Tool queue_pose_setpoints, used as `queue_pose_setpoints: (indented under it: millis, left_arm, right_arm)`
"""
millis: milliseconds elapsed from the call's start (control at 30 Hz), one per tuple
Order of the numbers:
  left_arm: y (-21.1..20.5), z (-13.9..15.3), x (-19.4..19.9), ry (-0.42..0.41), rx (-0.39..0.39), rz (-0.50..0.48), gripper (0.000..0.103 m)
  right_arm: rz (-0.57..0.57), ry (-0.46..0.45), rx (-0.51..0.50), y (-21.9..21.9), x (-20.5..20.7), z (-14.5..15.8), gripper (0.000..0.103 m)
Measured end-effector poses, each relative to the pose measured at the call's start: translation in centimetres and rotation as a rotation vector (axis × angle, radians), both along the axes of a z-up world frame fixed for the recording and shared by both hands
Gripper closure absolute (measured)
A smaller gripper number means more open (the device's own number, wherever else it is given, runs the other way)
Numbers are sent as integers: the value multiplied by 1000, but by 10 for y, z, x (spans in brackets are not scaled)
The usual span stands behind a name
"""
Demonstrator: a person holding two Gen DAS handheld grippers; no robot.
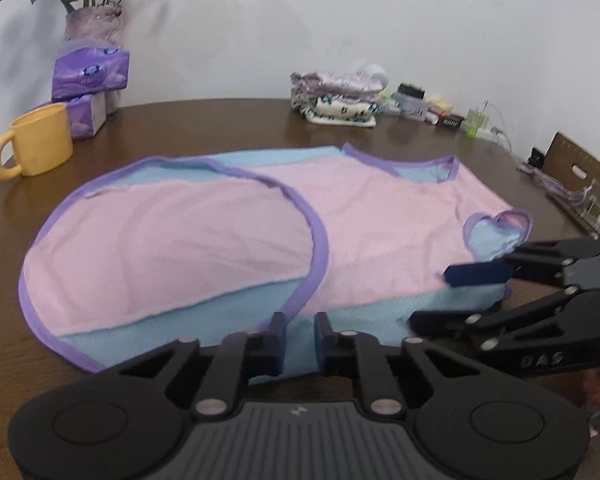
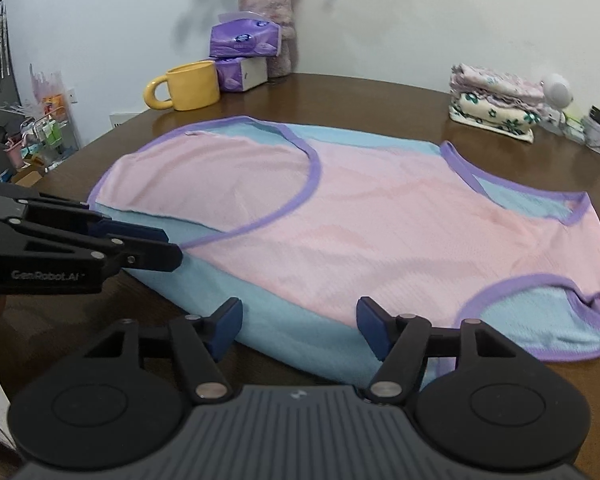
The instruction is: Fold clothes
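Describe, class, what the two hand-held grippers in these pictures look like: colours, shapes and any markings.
Both are alike: the left gripper and right gripper have a ribbed grey body flanked by two round black discs, black linkage arms with silver pivot pins, and dark blue pads on the jaws. The left gripper's side carries white "GenRobot.AI" lettering. No sleeve or cable shows clearly.
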State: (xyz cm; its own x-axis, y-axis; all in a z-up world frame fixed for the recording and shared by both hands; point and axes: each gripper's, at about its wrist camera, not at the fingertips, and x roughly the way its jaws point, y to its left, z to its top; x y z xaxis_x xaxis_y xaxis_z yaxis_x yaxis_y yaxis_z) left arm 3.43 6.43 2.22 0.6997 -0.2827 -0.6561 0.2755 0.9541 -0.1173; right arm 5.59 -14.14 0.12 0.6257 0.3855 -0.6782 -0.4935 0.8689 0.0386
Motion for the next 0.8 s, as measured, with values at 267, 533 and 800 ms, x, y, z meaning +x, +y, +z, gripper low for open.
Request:
queue_pose_setpoints:
  millis: [267, 533, 800]
  left_arm:
    - [0, 7, -9, 3, -59, 95, 47]
    - [-30, 11, -26, -38, -85, 159, 7]
    - [-49, 2, -31, 11, -58, 197, 6]
  right_arm:
    - [-5, -27, 24, -10, -7, 1, 33]
    - [-129, -102, 68, -44, -21, 15, 0]
    - [-224, -24, 80, -75, -27, 0, 0]
